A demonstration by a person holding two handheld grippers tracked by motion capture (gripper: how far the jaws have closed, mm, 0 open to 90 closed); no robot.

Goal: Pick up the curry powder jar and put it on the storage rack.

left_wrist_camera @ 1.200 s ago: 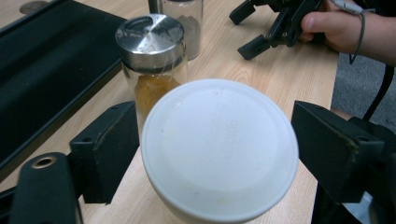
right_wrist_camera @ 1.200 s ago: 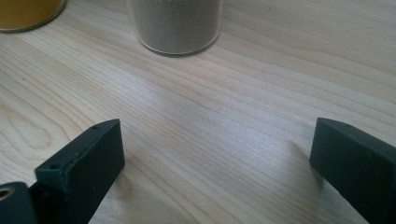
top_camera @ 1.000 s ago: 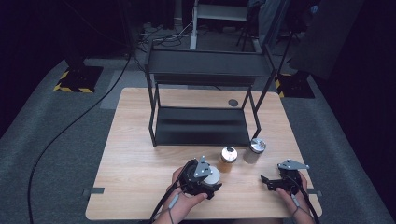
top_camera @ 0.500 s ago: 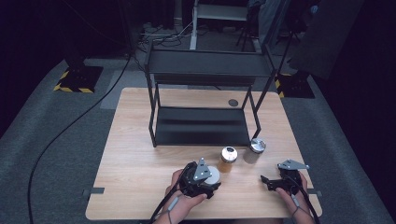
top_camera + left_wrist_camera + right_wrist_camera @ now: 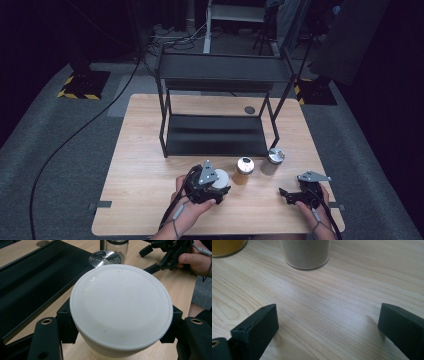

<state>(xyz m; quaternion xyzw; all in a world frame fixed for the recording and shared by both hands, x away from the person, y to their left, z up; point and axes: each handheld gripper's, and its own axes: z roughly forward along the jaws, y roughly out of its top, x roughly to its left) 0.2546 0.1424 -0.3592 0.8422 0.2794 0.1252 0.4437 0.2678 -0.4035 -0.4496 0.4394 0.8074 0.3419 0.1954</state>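
Note:
A jar with a wide white lid (image 5: 220,177) stands near the table's front edge. My left gripper (image 5: 215,186) is shut on it. In the left gripper view the lid (image 5: 121,305) sits between the two black jaws, whose pads (image 5: 66,322) press on its sides. My right gripper (image 5: 286,195) rests low over the wood at the front right, open with only bare table between its jaws (image 5: 328,322). An amber jar (image 5: 244,171) and a jar of pale grey powder (image 5: 273,161) stand between the two grippers, a little farther back.
A black two-level metal rack (image 5: 215,135) stands on the middle of the wooden table (image 5: 140,165), just behind the jars. A small dark round hole (image 5: 249,109) lies behind its right leg. Grey carpet surrounds the table.
The left hand has shifted slightly at the white-lidded jar. The right gripper and the other two jars have stayed where they were.

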